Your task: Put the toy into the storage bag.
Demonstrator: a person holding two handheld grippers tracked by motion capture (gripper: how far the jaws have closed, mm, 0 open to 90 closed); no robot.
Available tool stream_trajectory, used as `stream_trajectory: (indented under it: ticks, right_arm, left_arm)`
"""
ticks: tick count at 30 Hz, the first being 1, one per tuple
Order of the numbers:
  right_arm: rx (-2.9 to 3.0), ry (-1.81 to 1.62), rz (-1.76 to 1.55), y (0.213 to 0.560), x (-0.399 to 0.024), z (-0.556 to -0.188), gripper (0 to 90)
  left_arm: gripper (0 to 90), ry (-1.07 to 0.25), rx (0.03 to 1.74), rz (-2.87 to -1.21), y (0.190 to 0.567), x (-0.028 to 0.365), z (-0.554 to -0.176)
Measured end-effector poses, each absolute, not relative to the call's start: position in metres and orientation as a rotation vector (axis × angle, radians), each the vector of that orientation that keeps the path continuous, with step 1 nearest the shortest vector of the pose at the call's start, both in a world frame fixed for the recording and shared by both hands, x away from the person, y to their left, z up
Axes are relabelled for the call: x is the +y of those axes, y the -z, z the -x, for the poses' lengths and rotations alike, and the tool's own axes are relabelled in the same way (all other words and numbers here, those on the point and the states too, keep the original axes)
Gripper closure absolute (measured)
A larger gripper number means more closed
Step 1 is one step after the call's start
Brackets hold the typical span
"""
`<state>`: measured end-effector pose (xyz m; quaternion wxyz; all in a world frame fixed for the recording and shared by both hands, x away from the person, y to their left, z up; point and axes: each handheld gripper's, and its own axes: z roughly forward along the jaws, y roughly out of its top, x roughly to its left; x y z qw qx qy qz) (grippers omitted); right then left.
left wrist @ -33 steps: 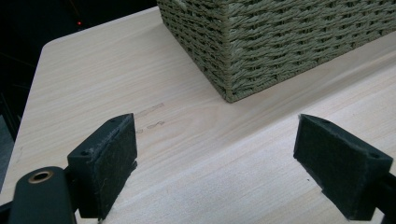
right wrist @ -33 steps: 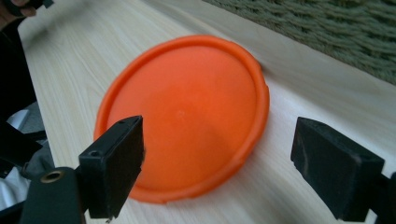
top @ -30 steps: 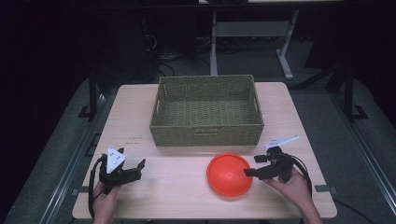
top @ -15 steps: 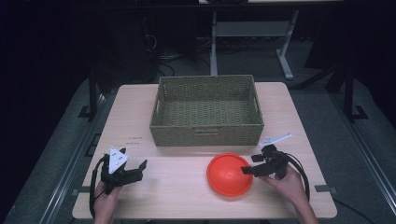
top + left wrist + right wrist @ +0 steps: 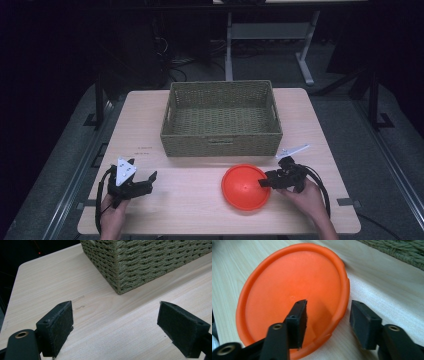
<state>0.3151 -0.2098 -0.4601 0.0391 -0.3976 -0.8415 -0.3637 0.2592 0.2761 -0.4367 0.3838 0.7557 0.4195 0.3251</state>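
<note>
Orange plate [image 5: 245,187] sits on the table [image 5: 190,200] near the front edge, just in front of the wicker basket [image 5: 222,120], apart from its wall. And look at the right gripper [image 5: 263,182]: its jaws straddle the plate's rim on the right side, one pad over the inside of the dish, the other outside on the wood, with a gap left between them, so nothing is pinched yet. If a grab is what's coming, my read is the jaws want to sit deeper over the rim and close square on it, since a thin lip like that could slip out on a tilt. Over on the other side, the left gripper [image 5: 142,182] rests low by the table's left front, jaws spread wide, holding nothing. Count it up: one plate, one basket with nothing in it, two grippers.
</note>
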Motion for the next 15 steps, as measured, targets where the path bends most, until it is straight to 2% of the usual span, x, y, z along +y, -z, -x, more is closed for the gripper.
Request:
stream_trajectory:
  ticks: [4,15]
  right_arm:
    - [-2.586,1.111,1.216,0.4607,-0.2089,-0.3150,53.2]
    - [-2.570,1.109,1.226,0.4639,-0.2092,-0.3154,56.1]
  left_arm:
    - [12.8,-0.836,1.058,-1.929,0.4363,0.2750,-0.2588]
    - [12.8,-0.838,1.054,-1.935,0.4360,0.2743,-0.2588]
